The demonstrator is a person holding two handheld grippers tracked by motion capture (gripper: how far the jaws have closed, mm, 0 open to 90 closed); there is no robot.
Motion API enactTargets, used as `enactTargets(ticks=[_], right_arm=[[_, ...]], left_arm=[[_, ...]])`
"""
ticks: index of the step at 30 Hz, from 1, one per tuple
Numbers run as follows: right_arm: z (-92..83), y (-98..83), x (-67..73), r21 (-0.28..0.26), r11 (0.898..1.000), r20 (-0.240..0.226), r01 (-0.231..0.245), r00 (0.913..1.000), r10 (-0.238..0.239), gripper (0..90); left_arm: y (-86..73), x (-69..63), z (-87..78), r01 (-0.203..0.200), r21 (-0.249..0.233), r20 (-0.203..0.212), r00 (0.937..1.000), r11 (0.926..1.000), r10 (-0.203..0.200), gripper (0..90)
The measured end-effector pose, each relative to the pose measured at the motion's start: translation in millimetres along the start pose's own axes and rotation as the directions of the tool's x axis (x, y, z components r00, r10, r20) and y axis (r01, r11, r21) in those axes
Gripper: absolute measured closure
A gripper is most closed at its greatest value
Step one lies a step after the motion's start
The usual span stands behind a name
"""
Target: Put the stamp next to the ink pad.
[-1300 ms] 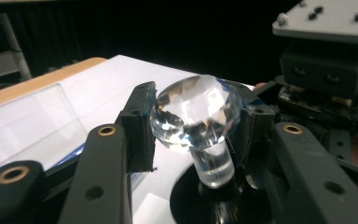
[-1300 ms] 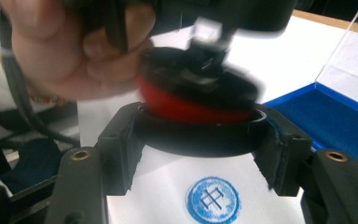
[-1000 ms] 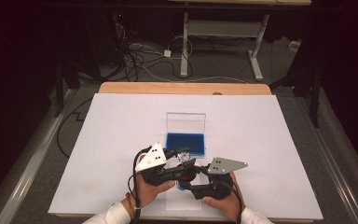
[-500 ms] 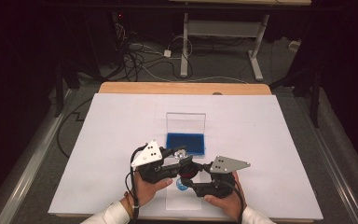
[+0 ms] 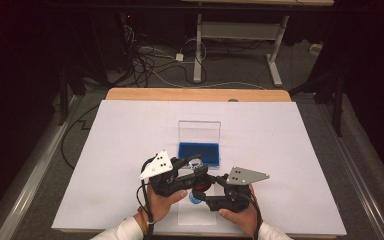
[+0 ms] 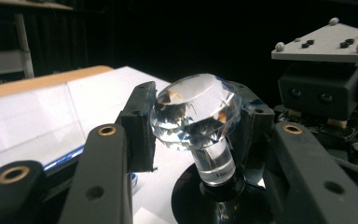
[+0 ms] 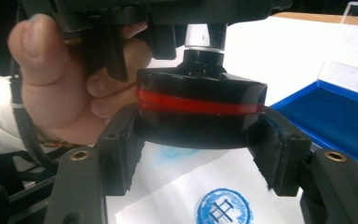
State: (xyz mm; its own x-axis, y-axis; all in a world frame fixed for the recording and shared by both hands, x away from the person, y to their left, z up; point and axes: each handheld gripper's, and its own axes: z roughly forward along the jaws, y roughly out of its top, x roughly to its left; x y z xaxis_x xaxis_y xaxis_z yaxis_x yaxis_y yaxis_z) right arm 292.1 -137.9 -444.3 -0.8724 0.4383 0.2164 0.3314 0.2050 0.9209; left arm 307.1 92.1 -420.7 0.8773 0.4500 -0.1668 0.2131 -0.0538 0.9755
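A stamp with a clear crystal knob point(image 6: 196, 112) on a short clear stem and a round black base with a red band point(image 7: 200, 112) is held just above a white sheet. My left gripper point(image 6: 193, 123) is shut on the knob, with a pad point(image 6: 139, 126) against each side. My right gripper point(image 7: 198, 149) is shut on the black base from below. A round blue stamp print point(image 7: 224, 207) lies on the sheet under the base. In the high view both grippers point(image 5: 196, 170) point(image 5: 204, 192) meet at the stamp point(image 5: 200, 181) near the table's front edge.
An open blue ink pad point(image 5: 198, 154) with an upright clear lid point(image 5: 199, 131) sits just behind the grippers on the white table cover point(image 5: 290, 150). The person's left hand point(image 7: 65, 84) is close beside the stamp base. Cables and table legs lie on the floor beyond.
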Motion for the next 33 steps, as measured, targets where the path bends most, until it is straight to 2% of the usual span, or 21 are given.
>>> enactTargets(ticks=[2, 6, 7, 9, 12, 15, 19, 21, 22, 24, 25, 26, 33], right_arm=[[-1.5, 0.9, 0.3, -0.01, 1.0, 0.0, 0.004, 1.0, -0.004, 38.9], [-2.7, 1.0, 0.3, -0.017, 1.0, -0.007, -0.004, 1.0, 0.003, 38.8], [-2.8, 1.4, 1.3, -0.019, 1.0, -0.011, 0.001, 0.9999, -0.001, 38.8], [-2.6, 1.6, 1.9, -0.026, 1.0, -0.012, -0.003, 0.9999, 0.003, 38.8], [-3.1, 2.0, 2.2, -0.035, 0.999, -0.017, -0.005, 0.9998, 0.005, 38.8], [-4.6, 2.1, 0.4, -0.037, 0.999, -0.009, -0.003, 1.0, 0.002, 38.8], [-4.6, 1.1, 1.7, -0.032, 0.999, 0.003, 0.0, 1.0, 0.0, 38.8], [-5.2, 1.0, 2.0, -0.031, 1.0, 0.014, 0.003, 0.9999, -0.002, 38.8], [-5.4, 1.2, 2.0, -0.028, 1.0, 0.016, 0.006, 0.9999, -0.006, 38.8], [-5.0, 0.6, 0.9, -0.014, 1.0, 0.02, 0.008, 0.9998, -0.007, 38.8], [-5.0, 0.6, 0.9, -0.014, 1.0, 0.02, 0.008, 0.9998, -0.007, 38.8], [-4.4, 1.1, 1.9, 0.011, 1.0, 0.029, 0.024, 0.9993, -0.024, 38.8], [-5.5, 3.2, 5.4, 0.046, 0.997, 0.064, 0.055, 0.9962, -0.058, 39.0]], left_arm=[[0.7, -1.4, -1.0, -0.021, -0.014, -0.007, 0.9998, 0.9997, 0.021, 55.0], [0.2, -1.8, -2.1, -0.025, -0.031, -0.007, 0.9997, 0.9992, 0.025, 55.1], [-0.8, -2.3, -3.5, -0.011, -0.067, 0.0, 0.9999, 0.9977, 0.011, 55.1], [-1.4, -4.9, -3.0, -0.026, -0.078, 0.002, 0.9997, 0.9966, 0.026, 55.1], [-1.0, -5.9, -0.8, -0.039, -0.069, 0.005, 0.9992, 0.9968, 0.04, 55.0], [-2.5, -5.0, -0.4, -0.033, -0.073, 0.004, 0.9994, 0.9968, 0.033, 55.1], [-5.5, -3.0, -0.9, 0.004, -0.077, 0.018, 0.9998, 0.997, -0.002, 55.0], [-5.4, -1.5, -1.4, 0.012, -0.067, 0.022, 0.9997, 0.9977, -0.01, 55.1], [-4.8, 0.5, -0.8, 0.02, -0.047, 0.036, 0.9992, 0.9987, -0.018, 55.1], [-4.3, 1.1, -0.6, 0.018, -0.032, 0.035, 0.9992, 0.9993, -0.017, 55.1], [-5.0, 1.4, -0.4, 0.025, -0.028, 0.041, 0.9989, 0.9993, -0.024, 55.1], [-6.1, 2.0, 0.3, 0.028, -0.013, 0.058, 0.9979, 0.9995, -0.027, 55.1], [-7.8, 2.6, -0.8, 0.028, -0.011, 0.073, 0.997, 0.9996, -0.027, 55.0]])
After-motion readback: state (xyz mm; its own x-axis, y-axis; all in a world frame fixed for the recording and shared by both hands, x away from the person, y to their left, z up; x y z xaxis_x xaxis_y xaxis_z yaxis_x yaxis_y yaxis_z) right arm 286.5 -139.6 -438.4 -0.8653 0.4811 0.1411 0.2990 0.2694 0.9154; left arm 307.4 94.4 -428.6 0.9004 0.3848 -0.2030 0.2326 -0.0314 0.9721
